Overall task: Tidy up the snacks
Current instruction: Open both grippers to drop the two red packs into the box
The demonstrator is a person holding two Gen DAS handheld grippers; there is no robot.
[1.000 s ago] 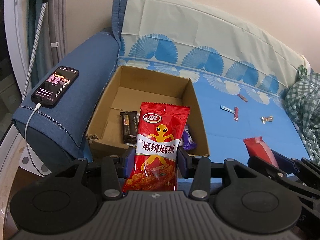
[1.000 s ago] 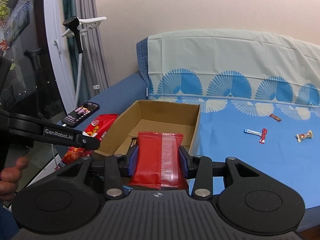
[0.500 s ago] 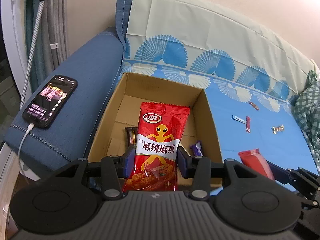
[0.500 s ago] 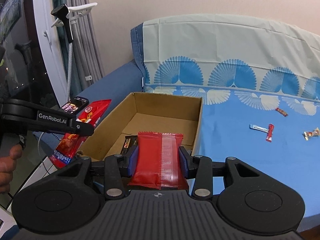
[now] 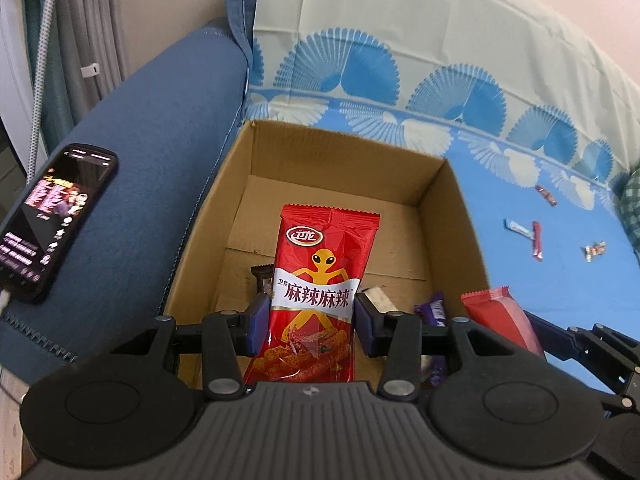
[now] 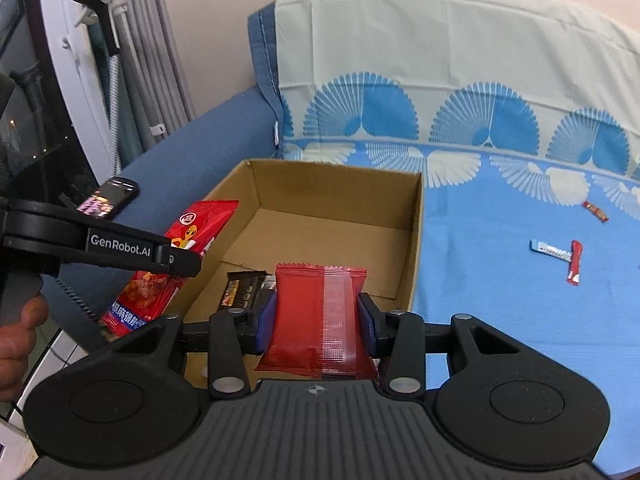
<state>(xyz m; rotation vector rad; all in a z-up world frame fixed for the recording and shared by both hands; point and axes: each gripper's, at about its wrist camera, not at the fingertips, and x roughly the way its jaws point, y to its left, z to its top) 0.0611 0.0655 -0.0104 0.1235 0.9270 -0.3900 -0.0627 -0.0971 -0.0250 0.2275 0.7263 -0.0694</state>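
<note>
Left gripper (image 5: 311, 322): blue pads pressing both sides of a glossy red snack packet (image 5: 320, 288) with a yellow alien figure and white band; jaws partly closed, clamped on its lower half. Packet standing upright, crimped top edge pointing away from the tool.

Directly beyond and below the packet, an open cardboard box (image 5: 434, 184), matte brown, corrugated, flaps folded flat on its floor. Inside, near the tool: a dark flat wrapper (image 5: 262, 276) behind the packet, a silvery piece (image 5: 378, 298) just right of the pad, a crinkled purple wrapper (image 5: 432, 310) further right.

Left of the tool, a padded denim-blue armrest (image 5: 152, 140) with a lit phone (image 5: 52, 220) lying flat on it.

Right gripper (image 6: 318, 322): blue pads squeezing a plain red pillow-shaped packet (image 6: 316, 320), back seam facing the camera, serrated top edge; jaws partly closed on it. The same box (image 6: 416, 240) is sitting just ahead, a dark bar (image 6: 242, 290) on its floor near the left pad.

To this tool's left, the other gripper's black finger is holding the alien packet over the box's left wall; a hand (image 6: 16, 344) is gripping its handle.

Well off to the right, small wrapped sweets (image 6: 556, 252) are lying scattered on the smooth blue fan-printed sheet (image 6: 500, 280).
</note>
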